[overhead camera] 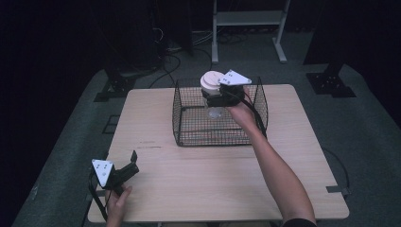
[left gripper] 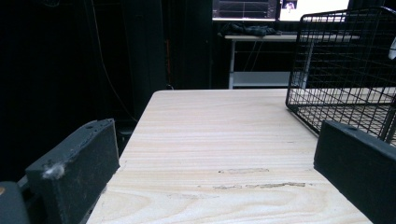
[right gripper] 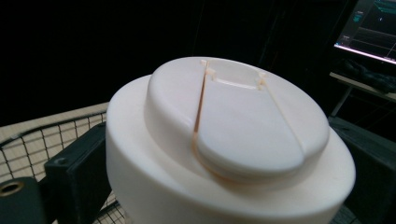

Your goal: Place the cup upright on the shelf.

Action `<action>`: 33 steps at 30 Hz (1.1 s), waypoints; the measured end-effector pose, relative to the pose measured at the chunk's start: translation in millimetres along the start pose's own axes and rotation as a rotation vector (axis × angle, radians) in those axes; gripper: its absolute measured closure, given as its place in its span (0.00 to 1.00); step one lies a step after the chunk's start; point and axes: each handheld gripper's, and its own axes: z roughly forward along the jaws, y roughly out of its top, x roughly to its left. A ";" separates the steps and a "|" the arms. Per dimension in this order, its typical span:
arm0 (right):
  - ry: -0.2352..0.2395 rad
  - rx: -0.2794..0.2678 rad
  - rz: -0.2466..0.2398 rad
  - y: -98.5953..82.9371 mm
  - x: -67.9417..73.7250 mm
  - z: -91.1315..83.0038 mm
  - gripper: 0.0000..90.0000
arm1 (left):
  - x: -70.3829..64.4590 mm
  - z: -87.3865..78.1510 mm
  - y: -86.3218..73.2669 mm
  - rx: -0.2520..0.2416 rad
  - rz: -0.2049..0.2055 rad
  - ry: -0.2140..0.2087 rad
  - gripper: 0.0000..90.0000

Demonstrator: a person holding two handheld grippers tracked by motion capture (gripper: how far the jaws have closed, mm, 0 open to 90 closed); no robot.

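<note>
A clear bottle with a wide white flip-top cap (overhead camera: 211,80) hangs above the black wire basket (overhead camera: 189,118), and my right gripper (overhead camera: 218,98) is shut on it just below the cap. In the right gripper view the white cap (right gripper: 233,140) sits between both black jaws, with the basket rim (right gripper: 42,135) below at the left. My left gripper (overhead camera: 132,163) rests low over the table's near left corner, open with nothing between its jaws. In the left gripper view the bare wooden table (left gripper: 224,140) lies between the jaws and the basket (left gripper: 345,65) stands at the right.
The basket stands at the back middle of the wooden table (overhead camera: 213,179). Beyond the table's far edge stand a white metal frame (overhead camera: 248,21) and dark stands on the grey floor, with cables trailing.
</note>
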 end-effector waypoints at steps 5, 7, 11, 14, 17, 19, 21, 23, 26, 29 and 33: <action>-0.002 0.019 0.009 -10.3 -1.0 7.7 0.04 | 0.1 -0.2 -0.1 0.000 -0.001 0.000 0.00; 0.001 0.029 0.016 -15.8 -2.2 11.5 0.04 | 0.1 -0.1 0.0 0.000 -0.001 0.000 0.00; 0.013 0.051 0.011 -26.1 -1.6 18.7 0.04 | 0.4 -0.4 0.0 0.000 -0.001 0.001 0.00; 0.022 0.058 0.019 -30.6 -1.9 22.1 0.04 | 0.3 -0.4 0.0 -0.002 -0.001 0.002 0.00; 0.022 0.067 0.019 -33.4 -2.0 24.6 0.04 | 0.3 -0.4 0.0 -0.002 -0.001 0.001 0.00; 0.025 0.074 0.019 -35.2 -2.3 26.0 0.04 | 0.3 -0.5 0.0 0.000 -0.001 0.000 0.00; 0.028 0.087 0.010 -36.4 -2.1 27.0 0.04 | 0.2 -0.3 0.1 0.000 0.001 -0.001 0.00; 0.034 0.090 0.008 -38.1 -2.6 28.0 0.04 | 0.0 -0.3 0.1 -0.001 0.002 0.000 0.00; 0.030 0.101 -0.005 -41.2 -1.8 29.6 0.04 | 0.0 -0.4 0.1 -0.001 0.001 0.001 0.00; 0.037 0.107 -0.006 -43.1 -1.9 30.1 0.04 | 0.0 -0.3 0.1 -0.001 0.001 -0.001 0.00; 0.043 0.120 -0.009 -47.8 -2.2 30.7 0.04 | -0.2 -0.4 0.0 -0.001 0.003 0.000 0.00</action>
